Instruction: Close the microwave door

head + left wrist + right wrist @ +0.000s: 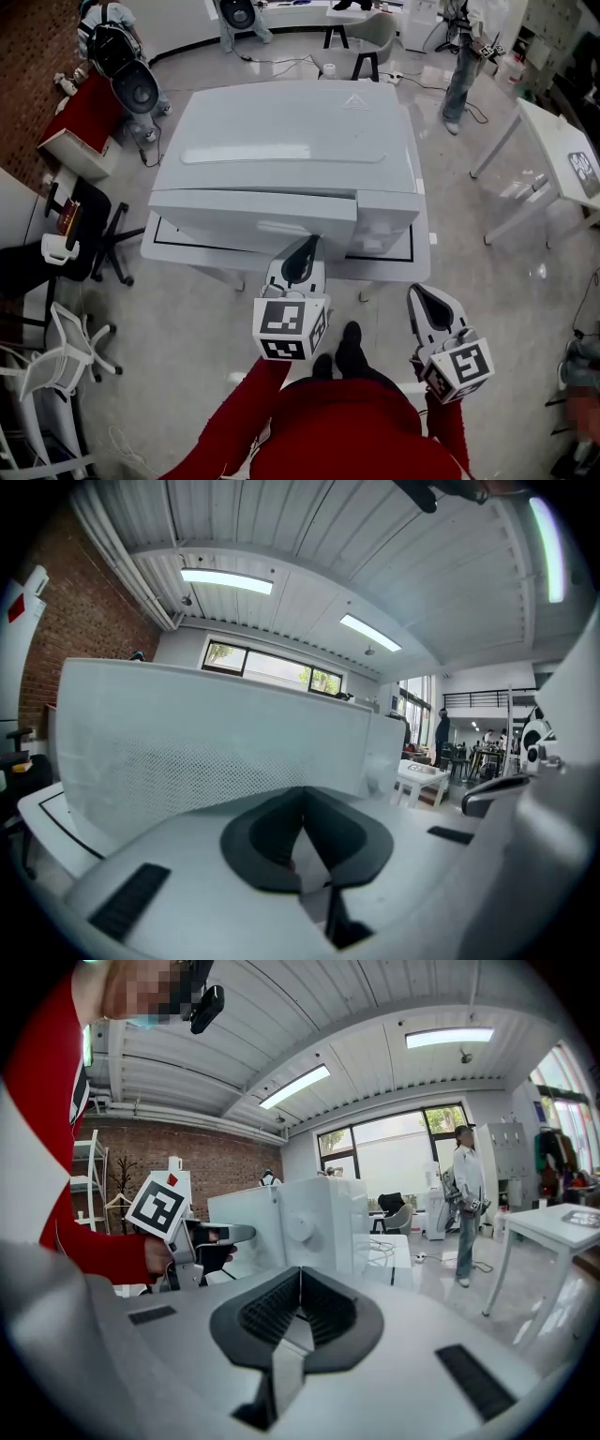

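Likely stiff, light, slick microwave door (pixel 253 223) at frame centre.
Better pushed flat than pinched; left gripper (pixel 305 251), right gripper (pixel 427 302) both closed, empty.

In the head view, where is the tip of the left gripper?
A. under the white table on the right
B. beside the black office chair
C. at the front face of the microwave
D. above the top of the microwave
C: the left gripper, jaws shut, points at the front face of the microwave. Whether it touches the front cannot be told.
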Available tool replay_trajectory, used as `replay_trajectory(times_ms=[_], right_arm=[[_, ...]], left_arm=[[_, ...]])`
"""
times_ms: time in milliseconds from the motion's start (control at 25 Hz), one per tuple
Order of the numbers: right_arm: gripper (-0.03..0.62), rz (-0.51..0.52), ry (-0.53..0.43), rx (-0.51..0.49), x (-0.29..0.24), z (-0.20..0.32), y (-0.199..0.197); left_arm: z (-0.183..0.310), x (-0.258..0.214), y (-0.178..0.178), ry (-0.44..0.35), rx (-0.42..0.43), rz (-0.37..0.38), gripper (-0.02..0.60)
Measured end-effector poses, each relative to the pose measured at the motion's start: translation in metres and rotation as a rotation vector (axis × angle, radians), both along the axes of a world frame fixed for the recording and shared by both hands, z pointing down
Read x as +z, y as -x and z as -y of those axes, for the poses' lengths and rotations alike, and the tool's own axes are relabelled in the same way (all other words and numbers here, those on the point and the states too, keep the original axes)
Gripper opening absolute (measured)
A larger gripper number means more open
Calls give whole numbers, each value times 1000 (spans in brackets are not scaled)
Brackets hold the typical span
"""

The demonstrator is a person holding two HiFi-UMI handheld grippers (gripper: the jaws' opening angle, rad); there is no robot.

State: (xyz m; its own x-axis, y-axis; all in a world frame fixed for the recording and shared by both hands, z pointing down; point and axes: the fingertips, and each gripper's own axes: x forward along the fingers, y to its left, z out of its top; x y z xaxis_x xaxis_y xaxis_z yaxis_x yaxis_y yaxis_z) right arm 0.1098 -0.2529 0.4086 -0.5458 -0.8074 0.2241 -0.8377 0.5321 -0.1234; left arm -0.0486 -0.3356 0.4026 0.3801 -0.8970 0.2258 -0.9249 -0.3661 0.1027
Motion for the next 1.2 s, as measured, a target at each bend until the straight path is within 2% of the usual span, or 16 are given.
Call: replay_trajectory(times_ms=[320, 760, 960, 1040, 1120, 1200], right_arm=[[14, 7, -1, -13, -1, 6, 0], [14, 11, 19, -31, 4, 12, -3], [14, 14, 24, -37, 7, 10, -2], [14, 16, 15, -48, 5, 10, 1], [14, 19, 8, -57, 1, 10, 5], [14, 20, 24, -59, -3, 8, 7]], left_arm=[[8, -3, -1, 4, -10, -14, 12], [14, -4, -2, -10, -6, 7, 11], [16, -2, -2, -12, -4, -10, 11], [11, -7, -7, -18, 52, -42, 11], [-2, -22, -20, -67, 184, -91, 10], [-22, -40, -34, -147, 325, -107, 11]])
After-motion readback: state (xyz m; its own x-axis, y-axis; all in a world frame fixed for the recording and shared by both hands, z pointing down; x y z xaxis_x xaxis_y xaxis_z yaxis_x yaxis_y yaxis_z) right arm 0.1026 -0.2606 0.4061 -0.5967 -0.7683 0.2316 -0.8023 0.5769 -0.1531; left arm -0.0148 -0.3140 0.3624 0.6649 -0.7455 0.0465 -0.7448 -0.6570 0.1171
